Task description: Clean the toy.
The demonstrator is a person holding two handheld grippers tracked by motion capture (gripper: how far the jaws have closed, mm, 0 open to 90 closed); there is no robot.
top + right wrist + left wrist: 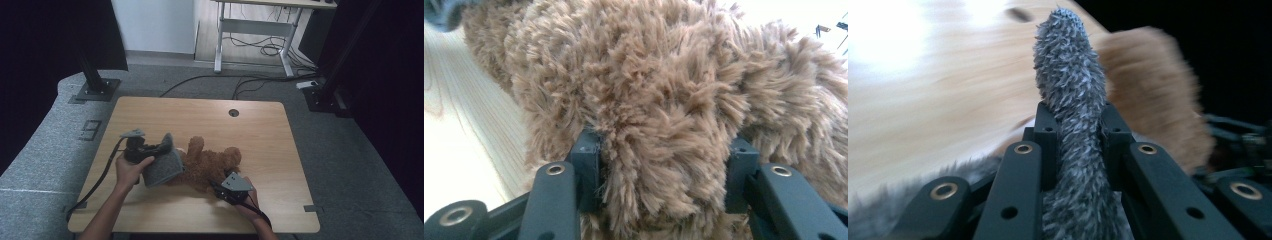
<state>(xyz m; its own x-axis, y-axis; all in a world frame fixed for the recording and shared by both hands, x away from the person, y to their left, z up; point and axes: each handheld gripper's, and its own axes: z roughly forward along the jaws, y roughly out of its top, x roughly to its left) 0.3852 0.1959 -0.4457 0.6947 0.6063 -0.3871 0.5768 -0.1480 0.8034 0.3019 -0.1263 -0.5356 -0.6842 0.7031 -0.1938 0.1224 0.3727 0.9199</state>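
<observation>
L gripper (pixel 159 149): held at table's left side, jaws pointing right, clamped tight on grey fabric (pixel 1073 125). L hand (pixel 129 170) grips its body from below. R gripper (pixel 216 186): low near front edge, jaws part-closed, pinching brown plush (pixel 664 115).

Wooden table (pixel 260 125): brown plush bear (pixel 212 165) lying near front edge.

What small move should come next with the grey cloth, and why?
Probably draw the grey cloth further over the bear. The left gripper is shut on the cloth's edge beside the bear, and the right gripper grips the bear's fur on the table.
</observation>
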